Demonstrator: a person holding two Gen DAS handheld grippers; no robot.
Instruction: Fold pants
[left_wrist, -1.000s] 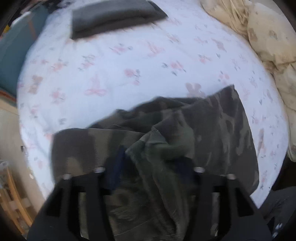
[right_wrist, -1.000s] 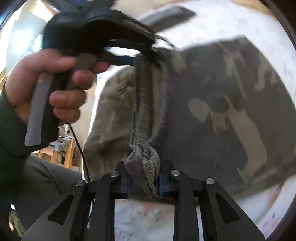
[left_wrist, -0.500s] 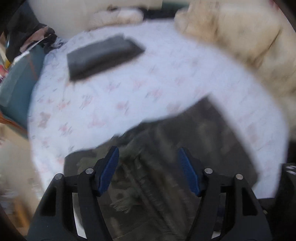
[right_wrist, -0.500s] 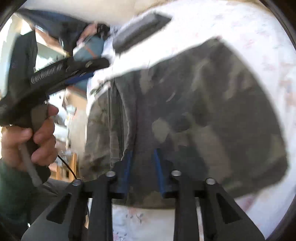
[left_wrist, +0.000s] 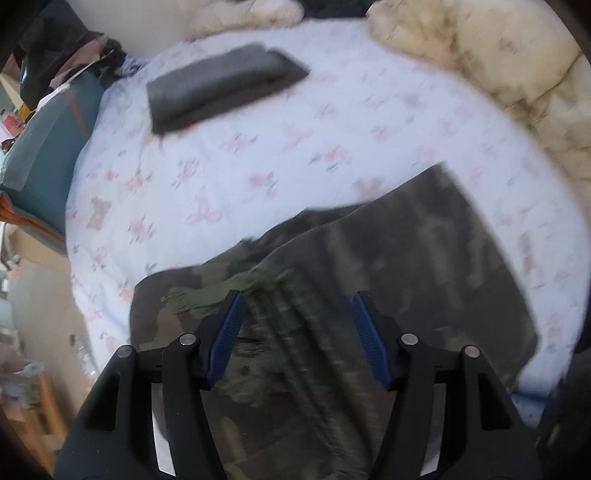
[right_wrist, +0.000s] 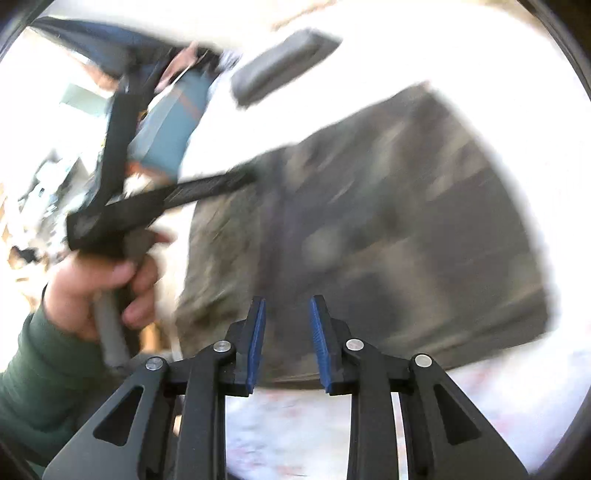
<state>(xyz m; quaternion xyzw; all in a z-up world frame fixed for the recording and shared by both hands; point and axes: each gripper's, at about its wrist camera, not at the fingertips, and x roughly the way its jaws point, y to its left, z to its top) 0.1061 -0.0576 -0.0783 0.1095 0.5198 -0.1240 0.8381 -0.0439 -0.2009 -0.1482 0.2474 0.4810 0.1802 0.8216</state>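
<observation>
The camouflage pants (left_wrist: 424, 266) lie folded on the white floral bedsheet (left_wrist: 258, 147), near its front edge. They also show in the right wrist view (right_wrist: 388, 221) as a dark folded slab. My left gripper (left_wrist: 295, 299) is open and empty, hovering over the waistband end of the pants. My right gripper (right_wrist: 286, 302) is open and empty, just above the near edge of the pants. The left gripper with the hand that holds it shows in the right wrist view (right_wrist: 147, 206), raised at the left of the pants.
A folded dark grey garment (left_wrist: 221, 85) lies at the far side of the bed; it also shows in the right wrist view (right_wrist: 280, 62). A cream quilt (left_wrist: 498, 66) is bunched at the back right. A teal cushion (left_wrist: 48, 147) sits at the left edge.
Both grippers have let go of the pants and opened. Both have pulled back and up, and the pants now lie folded on the bed.
</observation>
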